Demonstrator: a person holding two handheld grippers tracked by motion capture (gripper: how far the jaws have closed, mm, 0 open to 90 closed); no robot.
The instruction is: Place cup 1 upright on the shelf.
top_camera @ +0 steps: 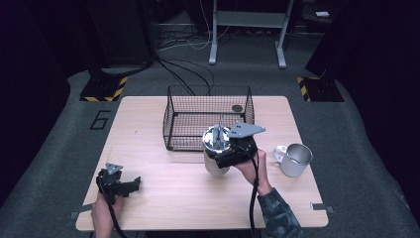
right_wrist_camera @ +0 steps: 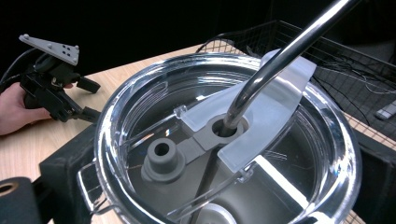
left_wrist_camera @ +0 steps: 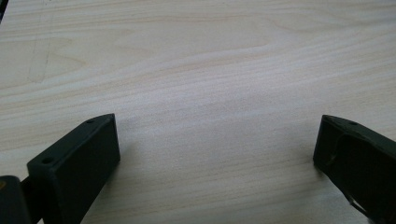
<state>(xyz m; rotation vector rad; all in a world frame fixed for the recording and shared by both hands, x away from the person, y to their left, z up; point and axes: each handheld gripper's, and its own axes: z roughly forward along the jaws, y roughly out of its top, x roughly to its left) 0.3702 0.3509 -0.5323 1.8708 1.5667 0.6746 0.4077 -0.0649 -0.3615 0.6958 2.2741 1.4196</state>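
Observation:
A steel tumbler (top_camera: 214, 147) with a clear lid (right_wrist_camera: 140, 107) and a bent metal straw (right_wrist_camera: 280, 56) is upright just in front of the wire basket (top_camera: 208, 116). My right gripper (top_camera: 218, 154) is shut on the tumbler, one black jaw on either side of its rim, as the right gripper view (right_wrist_camera: 224, 163) shows. Whether the tumbler's base touches the table I cannot tell. Near the table's front left, my left gripper (top_camera: 134, 186) is low over bare wood. Its jaws stand wide open in the left gripper view (left_wrist_camera: 217, 135), with nothing between them.
A steel mug (top_camera: 295, 159) with a handle stands at the right of the table (top_camera: 163, 198). The black wire basket holds a small dark round thing (top_camera: 237, 107) at its back right. Cables and a stand's legs (top_camera: 246, 39) lie on the floor beyond the table.

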